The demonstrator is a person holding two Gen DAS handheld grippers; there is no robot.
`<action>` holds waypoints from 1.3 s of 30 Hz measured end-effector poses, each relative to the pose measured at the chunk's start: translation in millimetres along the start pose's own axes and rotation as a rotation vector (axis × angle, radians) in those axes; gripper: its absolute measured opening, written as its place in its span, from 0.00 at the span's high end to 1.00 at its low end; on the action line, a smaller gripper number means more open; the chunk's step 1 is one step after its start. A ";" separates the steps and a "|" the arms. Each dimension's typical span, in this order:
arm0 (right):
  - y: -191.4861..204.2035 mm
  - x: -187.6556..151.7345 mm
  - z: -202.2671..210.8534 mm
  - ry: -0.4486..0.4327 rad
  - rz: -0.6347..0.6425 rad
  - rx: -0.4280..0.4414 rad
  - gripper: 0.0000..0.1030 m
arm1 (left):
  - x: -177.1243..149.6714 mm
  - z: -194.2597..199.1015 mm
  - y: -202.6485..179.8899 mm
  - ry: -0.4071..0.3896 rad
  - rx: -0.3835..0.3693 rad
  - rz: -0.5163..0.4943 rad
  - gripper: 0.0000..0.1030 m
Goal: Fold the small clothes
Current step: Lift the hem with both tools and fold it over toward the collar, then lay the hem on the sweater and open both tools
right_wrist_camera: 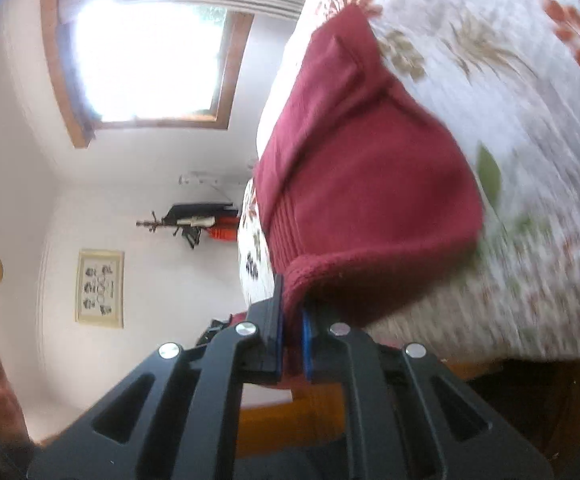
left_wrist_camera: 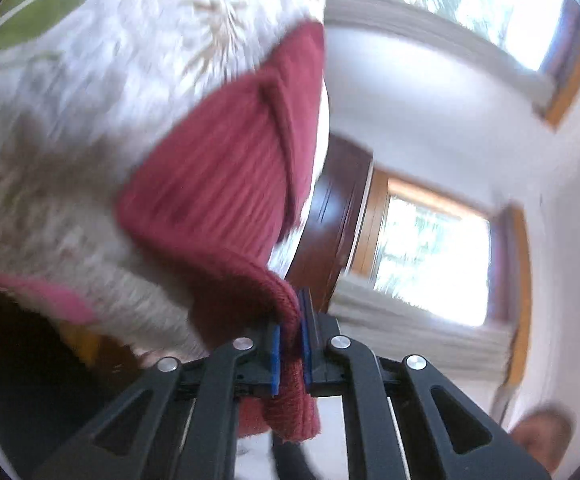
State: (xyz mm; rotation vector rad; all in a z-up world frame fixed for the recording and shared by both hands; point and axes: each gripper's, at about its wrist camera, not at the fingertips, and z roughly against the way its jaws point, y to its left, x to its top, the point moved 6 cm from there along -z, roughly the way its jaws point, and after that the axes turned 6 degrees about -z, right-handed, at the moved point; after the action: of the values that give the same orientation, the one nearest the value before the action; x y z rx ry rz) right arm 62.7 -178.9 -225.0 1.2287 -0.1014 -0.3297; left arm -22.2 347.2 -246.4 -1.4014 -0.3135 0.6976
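Knitwear of dark red colour, a small ribbed garment (left_wrist_camera: 226, 168), is stretched between the two grippers above a bed with a flowered bedspread (left_wrist_camera: 90, 80). The left gripper (left_wrist_camera: 290, 344) has its two black fingers (left_wrist_camera: 322, 360) closed on one corner of the garment; the rolled edge of the knit passes between the blue pads (left_wrist_camera: 275, 360) and a short end of cloth hangs out below them toward the camera. In the right wrist view the same garment (right_wrist_camera: 370, 168) shows its other side, and the right gripper (right_wrist_camera: 292, 344) is clamped on another corner, with the thick hem squeezed between its blue pads (right_wrist_camera: 307, 344). From each grasp the cloth rises away from the camera and spreads wide, and a folded band or seam runs along its far part. The far end of the garment seems to lie on or near the bedspread, but I cannot tell if it touches, because both pictures are blurred. The bedspread is white with brown, red and green leaves. Beside the bed there are white walls, windows (left_wrist_camera: 430, 248) with wooden frames, a framed picture (right_wrist_camera: 100, 288) on the wall and a coat stand (right_wrist_camera: 194, 222) with dark things on it. Part of a person is at the lower edge of each view.
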 end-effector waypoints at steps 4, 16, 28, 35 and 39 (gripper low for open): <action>-15.0 54.0 -23.7 -0.040 -0.078 -0.072 0.93 | 55.8 -15.4 22.5 -0.103 0.027 0.100 0.92; 5.3 93.3 -2.4 -0.080 0.036 -0.164 0.50 | 86.8 -12.7 -31.4 -0.187 0.214 -0.109 0.29; -21.1 74.5 -67.2 0.106 0.514 -0.544 0.41 | 37.7 -40.6 -34.9 -0.011 0.776 -0.569 0.12; -30.8 83.7 -85.2 0.135 0.509 -0.572 0.41 | 65.0 -73.1 -19.7 0.070 0.864 -0.632 0.12; -30.1 84.0 -90.1 0.126 0.489 -0.592 0.39 | 74.7 -85.7 -20.3 0.123 0.849 -0.685 0.13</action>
State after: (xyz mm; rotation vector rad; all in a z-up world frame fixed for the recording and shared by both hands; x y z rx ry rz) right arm 159.2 -131.4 -292.0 0.6040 -0.1770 0.1440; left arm 90.7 325.2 -256.1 -0.4607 -0.3199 0.1208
